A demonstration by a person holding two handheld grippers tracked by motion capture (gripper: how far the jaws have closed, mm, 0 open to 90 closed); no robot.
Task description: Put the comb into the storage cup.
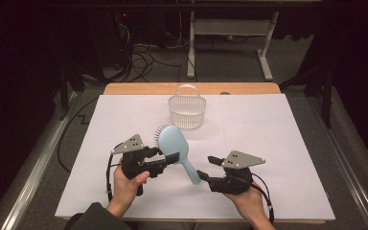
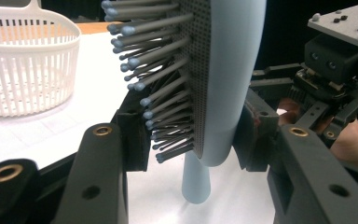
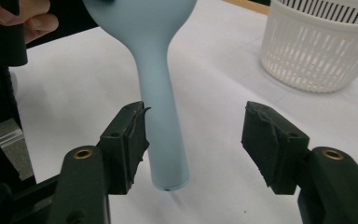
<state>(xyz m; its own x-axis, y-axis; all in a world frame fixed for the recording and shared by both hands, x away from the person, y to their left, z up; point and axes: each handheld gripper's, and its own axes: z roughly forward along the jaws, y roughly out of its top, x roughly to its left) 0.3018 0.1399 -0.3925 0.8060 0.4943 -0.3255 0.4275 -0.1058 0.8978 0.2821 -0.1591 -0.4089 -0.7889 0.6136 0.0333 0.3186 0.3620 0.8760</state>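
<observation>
- The left gripper (image 1: 165, 160), held in the person's left hand (image 1: 124, 184), is clamped on the head of a light blue hairbrush (image 1: 175, 143); in the left gripper view one pad presses into the bristles (image 2: 161, 70) and the other bears on the smooth back of the head.
- The hairbrush is held up off the white tabletop (image 1: 278, 139), just nearer the person than the middle, with its handle (image 1: 190, 170) slanting down toward the right gripper and its bristles turned away to the left in the high view.
- A white slatted plastic basket (image 1: 187, 112) with a hoop handle stands on the tabletop beyond the hairbrush, apart from it, near the far edge.
- The right gripper (image 1: 208, 167), in the person's right hand (image 1: 249, 201), has its jaws apart with the lower end of the handle between them; in the right gripper view the handle lies against the left pad while the right pad stands well clear of it, so there is no grip.
- No brand, label or writing can be read on the hairbrush, the basket or either gripper.
</observation>
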